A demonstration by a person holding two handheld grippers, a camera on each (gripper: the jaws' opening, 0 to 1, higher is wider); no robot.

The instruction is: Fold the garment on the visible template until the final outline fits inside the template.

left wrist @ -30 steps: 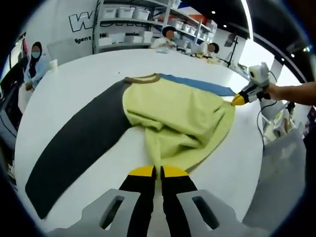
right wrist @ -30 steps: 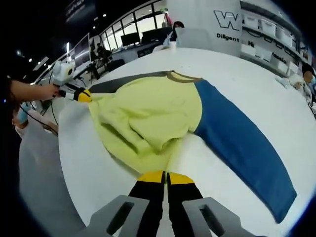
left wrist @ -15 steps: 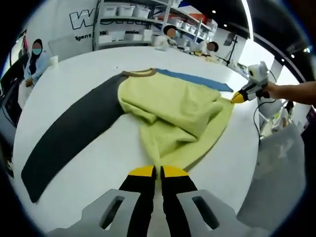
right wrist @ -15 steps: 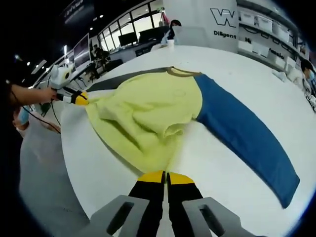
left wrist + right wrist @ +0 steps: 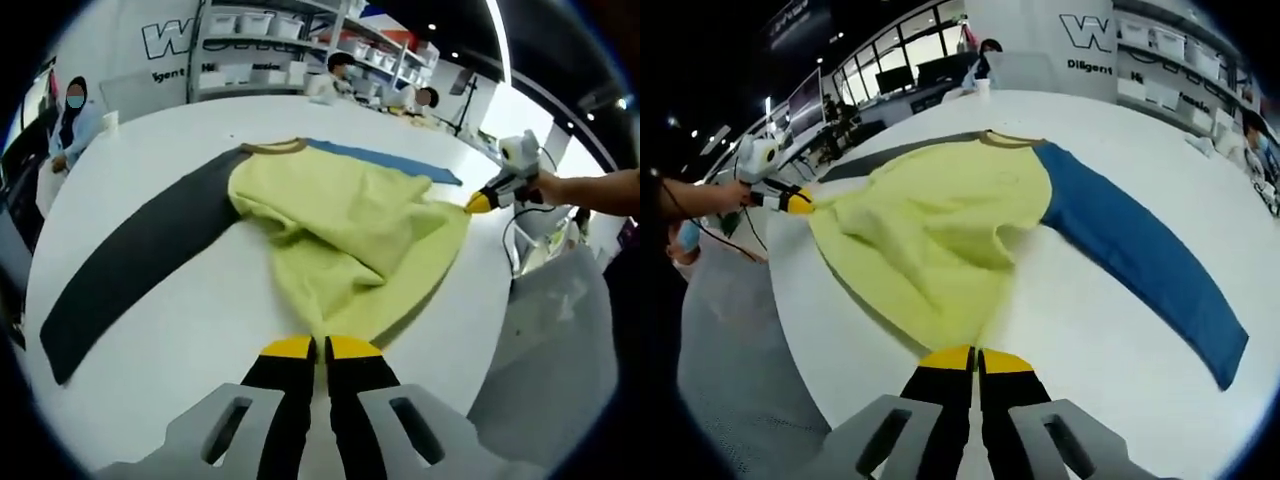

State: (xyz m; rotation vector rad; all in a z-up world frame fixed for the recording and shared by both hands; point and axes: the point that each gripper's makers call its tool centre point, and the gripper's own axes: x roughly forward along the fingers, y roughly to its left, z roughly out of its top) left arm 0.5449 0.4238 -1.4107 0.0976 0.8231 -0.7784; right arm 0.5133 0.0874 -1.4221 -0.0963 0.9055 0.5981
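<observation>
Both sets of jaws were pinched tight on the hem of the yellow long-sleeved sweatshirt [image 5: 345, 230], no gap between the yellow tips. The left gripper [image 5: 318, 347] had one bottom corner of the sweatshirt, and the right gripper [image 5: 975, 359] had the opposite bottom corner. In the left gripper view the right one showed off past the far corner of the sweatshirt, held by a hand [image 5: 553, 186]. The sweatshirt lay on the round white table [image 5: 190, 330], its body rumpled with a fold across the middle. Its dark grey sleeve [image 5: 130, 265] stretched out flat from one shoulder, the blue sleeve [image 5: 1135, 260] from the other, brown collar [image 5: 272, 148] on the side away from both grippers.
</observation>
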